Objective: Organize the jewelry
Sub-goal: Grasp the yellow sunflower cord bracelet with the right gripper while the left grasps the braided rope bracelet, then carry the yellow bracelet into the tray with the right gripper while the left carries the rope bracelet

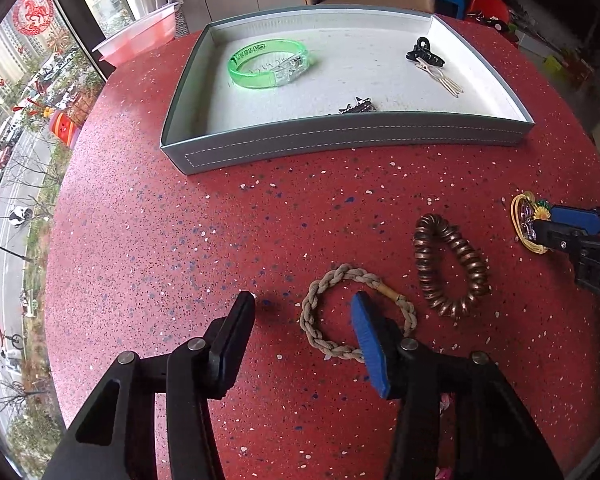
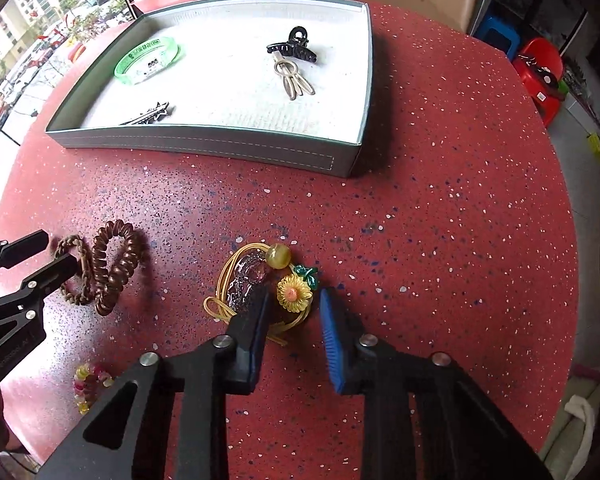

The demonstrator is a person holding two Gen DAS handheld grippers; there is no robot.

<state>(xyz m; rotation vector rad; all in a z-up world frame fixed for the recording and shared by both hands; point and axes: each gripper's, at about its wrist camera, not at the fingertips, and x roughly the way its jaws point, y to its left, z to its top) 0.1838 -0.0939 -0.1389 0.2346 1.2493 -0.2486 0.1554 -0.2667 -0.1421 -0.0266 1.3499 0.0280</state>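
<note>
Tray (image 1: pixel 356 142): holds green bangle (image 1: pixel 266 65), black claw clip (image 1: pixel 424 53), spiked clip (image 1: pixel 358 106).
Left gripper (image 1: pixel 304 312): jaws spread, one finger over braided band (image 1: pixel 320 308), on table nearer than tray.
Right gripper (image 2: pixel 294 306): jaws spread, straddling sunflower hair tie (image 2: pixel 294 292), nearer than tray.
Coil tie (image 1: pixel 450 266): beside braided band.

Each tool is matte black with triangular cut-outs and round silver screws. The left tool (image 1: pixel 302 314) and right tool (image 2: pixel 294 308) each carry one black finger and one blue ribbed pad. Faint white lettering, possibly a brand, marks their sides.
</note>
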